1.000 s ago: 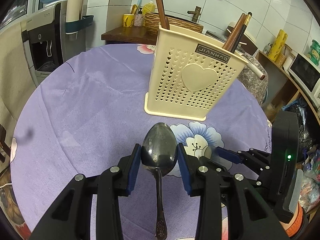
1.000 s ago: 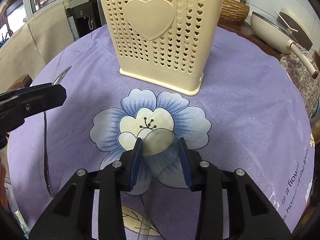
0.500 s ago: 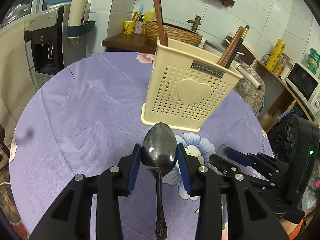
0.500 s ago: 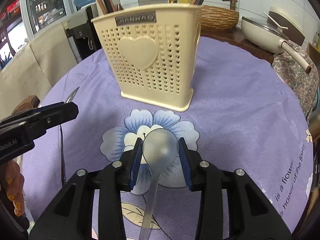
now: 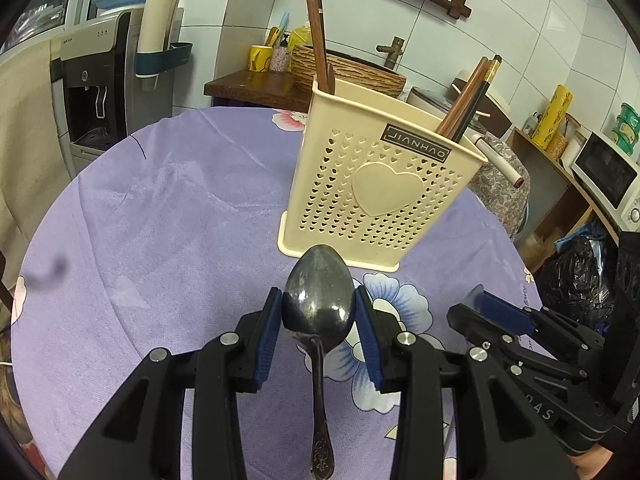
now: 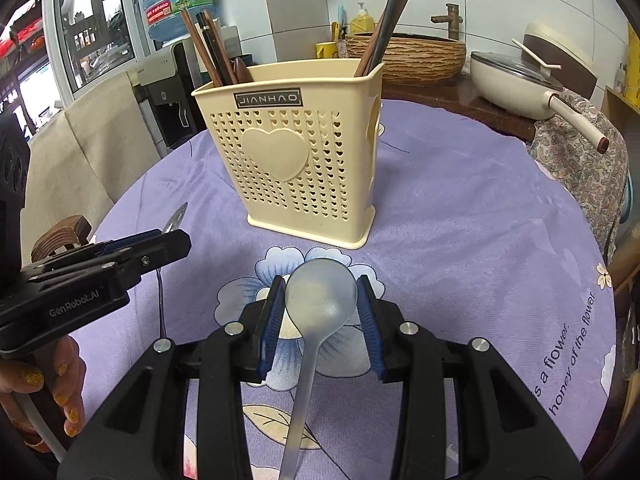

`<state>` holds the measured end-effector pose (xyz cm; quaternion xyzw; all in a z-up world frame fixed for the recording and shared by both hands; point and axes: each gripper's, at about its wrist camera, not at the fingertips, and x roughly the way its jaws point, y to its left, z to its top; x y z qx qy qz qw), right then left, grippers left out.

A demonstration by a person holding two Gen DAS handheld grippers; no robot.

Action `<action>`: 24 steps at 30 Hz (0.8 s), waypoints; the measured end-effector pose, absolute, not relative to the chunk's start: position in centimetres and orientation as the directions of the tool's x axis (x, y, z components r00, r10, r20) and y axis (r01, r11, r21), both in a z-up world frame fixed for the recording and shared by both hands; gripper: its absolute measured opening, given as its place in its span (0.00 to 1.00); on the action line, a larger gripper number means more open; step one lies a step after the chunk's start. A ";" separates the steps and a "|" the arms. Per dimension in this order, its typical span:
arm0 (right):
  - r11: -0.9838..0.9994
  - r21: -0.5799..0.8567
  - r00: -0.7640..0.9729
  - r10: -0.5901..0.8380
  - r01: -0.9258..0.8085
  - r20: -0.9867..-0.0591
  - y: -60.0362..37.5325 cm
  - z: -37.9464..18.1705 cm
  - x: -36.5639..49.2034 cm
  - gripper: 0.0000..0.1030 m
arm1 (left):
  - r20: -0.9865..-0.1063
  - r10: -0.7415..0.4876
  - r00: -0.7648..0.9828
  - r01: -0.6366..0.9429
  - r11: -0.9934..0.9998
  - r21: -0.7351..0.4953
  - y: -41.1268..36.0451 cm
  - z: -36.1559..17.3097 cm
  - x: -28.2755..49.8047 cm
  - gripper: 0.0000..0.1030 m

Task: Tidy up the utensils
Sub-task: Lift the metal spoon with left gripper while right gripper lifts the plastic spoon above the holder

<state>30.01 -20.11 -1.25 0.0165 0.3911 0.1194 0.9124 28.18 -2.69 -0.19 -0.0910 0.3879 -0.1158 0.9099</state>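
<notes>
A utensil holder [image 6: 308,168] is placed on the table [image 6: 460,220], at 12 o'clock from both grippers. Chopsticks [image 6: 208,48] are kept in it at the left and right ends. A pan [image 6: 516,80] is seen behind the table at 2 o'clock.

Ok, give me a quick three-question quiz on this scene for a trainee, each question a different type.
1. True or false: the left hand-held gripper holds a metal spoon.
2. The right hand-held gripper holds: A) fork, B) clear plastic spoon, C) chopsticks?
3. Fill in: the holder stands on a ____ tablecloth.

Key: 1 true; 2 B; 3 purple.
</notes>
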 end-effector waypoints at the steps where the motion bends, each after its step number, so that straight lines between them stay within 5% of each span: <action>1: 0.971 0.125 0.667 0.231 -0.204 -0.708 -20.2 -1.2 30.0 0.36 | -0.685 -0.284 0.671 0.140 0.956 -0.258 -2.7 -0.2 28.2 0.35; 24: 0.972 0.120 0.712 0.230 -0.202 -0.663 -20.9 1.0 29.0 0.36 | -0.658 -0.277 0.701 0.141 0.957 -0.253 -2.6 1.2 27.7 0.35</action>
